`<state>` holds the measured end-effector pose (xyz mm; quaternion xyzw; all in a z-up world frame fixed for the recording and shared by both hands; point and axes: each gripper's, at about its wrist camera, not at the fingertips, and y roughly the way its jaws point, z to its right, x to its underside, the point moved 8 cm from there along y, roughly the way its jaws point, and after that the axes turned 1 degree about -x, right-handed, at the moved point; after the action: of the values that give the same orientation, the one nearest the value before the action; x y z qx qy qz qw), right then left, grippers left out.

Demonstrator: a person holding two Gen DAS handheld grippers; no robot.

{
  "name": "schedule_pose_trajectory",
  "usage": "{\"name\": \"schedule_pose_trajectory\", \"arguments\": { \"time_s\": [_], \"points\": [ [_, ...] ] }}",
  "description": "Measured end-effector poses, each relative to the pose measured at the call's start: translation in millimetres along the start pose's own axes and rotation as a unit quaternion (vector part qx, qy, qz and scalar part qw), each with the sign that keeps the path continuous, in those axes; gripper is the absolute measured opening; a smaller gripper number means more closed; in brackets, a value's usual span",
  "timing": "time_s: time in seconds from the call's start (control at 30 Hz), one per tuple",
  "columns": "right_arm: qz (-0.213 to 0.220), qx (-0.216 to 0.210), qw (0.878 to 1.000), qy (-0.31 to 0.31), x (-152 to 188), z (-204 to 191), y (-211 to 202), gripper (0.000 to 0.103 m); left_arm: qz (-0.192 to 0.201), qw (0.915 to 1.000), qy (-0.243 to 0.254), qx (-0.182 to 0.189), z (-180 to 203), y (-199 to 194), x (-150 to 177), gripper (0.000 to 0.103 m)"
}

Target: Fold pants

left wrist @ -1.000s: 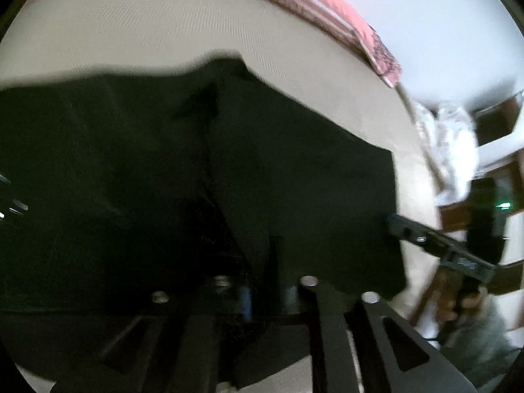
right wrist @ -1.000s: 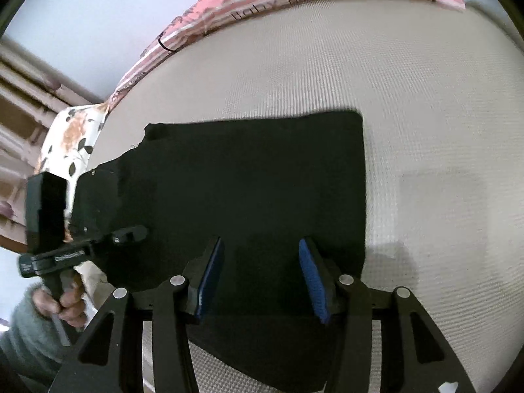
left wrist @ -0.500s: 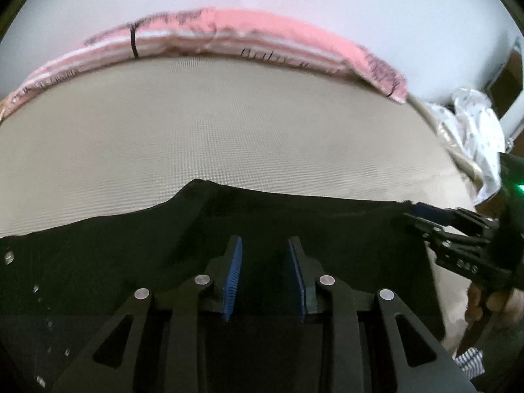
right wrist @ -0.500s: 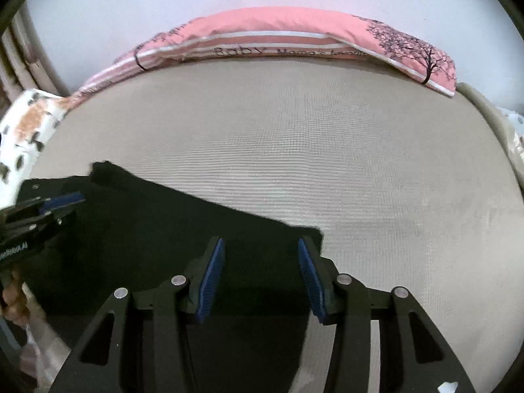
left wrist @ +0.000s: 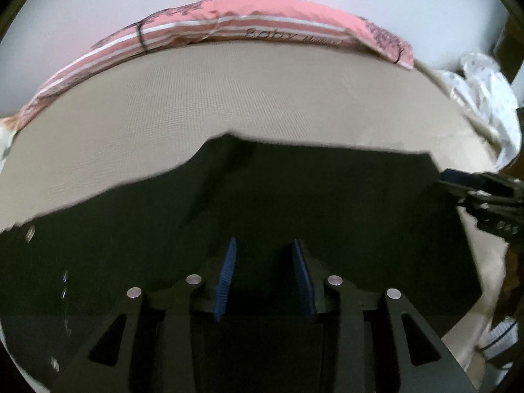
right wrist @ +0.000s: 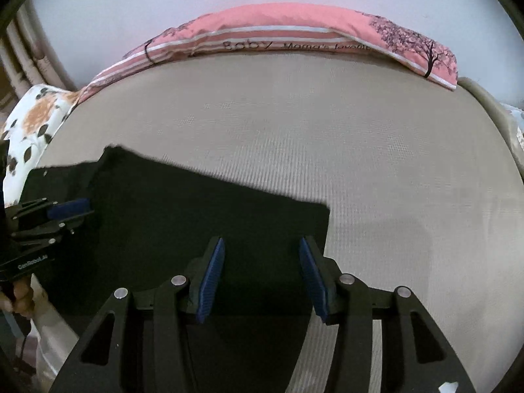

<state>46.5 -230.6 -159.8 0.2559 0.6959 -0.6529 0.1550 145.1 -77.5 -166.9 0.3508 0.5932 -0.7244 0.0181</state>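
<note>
The black pants (left wrist: 294,196) lie flat on the beige mattress (left wrist: 229,98), folded into a wide dark shape; they also show in the right wrist view (right wrist: 196,216). My left gripper (left wrist: 263,271) is open and empty, over the pants' near part. My right gripper (right wrist: 262,271) is open and empty above the pants' right corner. The right gripper appears at the right edge of the left wrist view (left wrist: 465,183), and the left gripper at the left edge of the right wrist view (right wrist: 65,213).
A pink striped pillow (right wrist: 294,36) lies along the far edge of the mattress (right wrist: 393,163) against a pale wall. A floral cloth (right wrist: 32,121) sits at the left, white bedding (left wrist: 484,91) at the right.
Both views have tilted up from looking down on the pants to looking across the bed. The left gripper, earlier close against the cloth, now stands open and free; the right stayed open.
</note>
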Motion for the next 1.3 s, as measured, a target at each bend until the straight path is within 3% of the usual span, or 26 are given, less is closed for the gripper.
{"name": "schedule_pose_trajectory", "arguments": {
  "time_s": [0.2,0.53,0.67,0.77,1.03,1.3],
  "points": [
    [-0.017,0.002,1.0,0.0,33.8,-7.1,-7.7,0.046,0.002,0.9997,-0.007,-0.025,-4.1,-10.8,35.9,0.037],
    [-0.023,-0.001,1.0,-0.002,61.2,-26.6,-19.1,0.046,-0.009,0.9989,-0.007,-0.046,-4.2,-33.6,58.0,0.039],
    [-0.036,-0.02,0.999,-0.01,69.5,-46.3,-18.2,0.046,0.007,0.9988,-0.034,-0.036,-21.7,-58.7,63.0,0.055],
    [-0.042,-0.028,0.998,-0.023,72.3,-61.8,-16.4,0.046,0.023,0.9967,-0.072,-0.029,-46.6,-81.1,63.7,0.056],
    [-0.06,-0.058,0.994,-0.064,72.0,-113.5,-6.4,0.046,0.056,0.9814,-0.181,-0.029,-131.0,-127.1,75.6,0.059],
    [-0.08,-0.09,0.987,-0.102,69.9,-162.8,2.7,0.046,0.064,0.9516,-0.3,-0.011,-202.7,-148.0,121.3,0.059]
  ]
}}
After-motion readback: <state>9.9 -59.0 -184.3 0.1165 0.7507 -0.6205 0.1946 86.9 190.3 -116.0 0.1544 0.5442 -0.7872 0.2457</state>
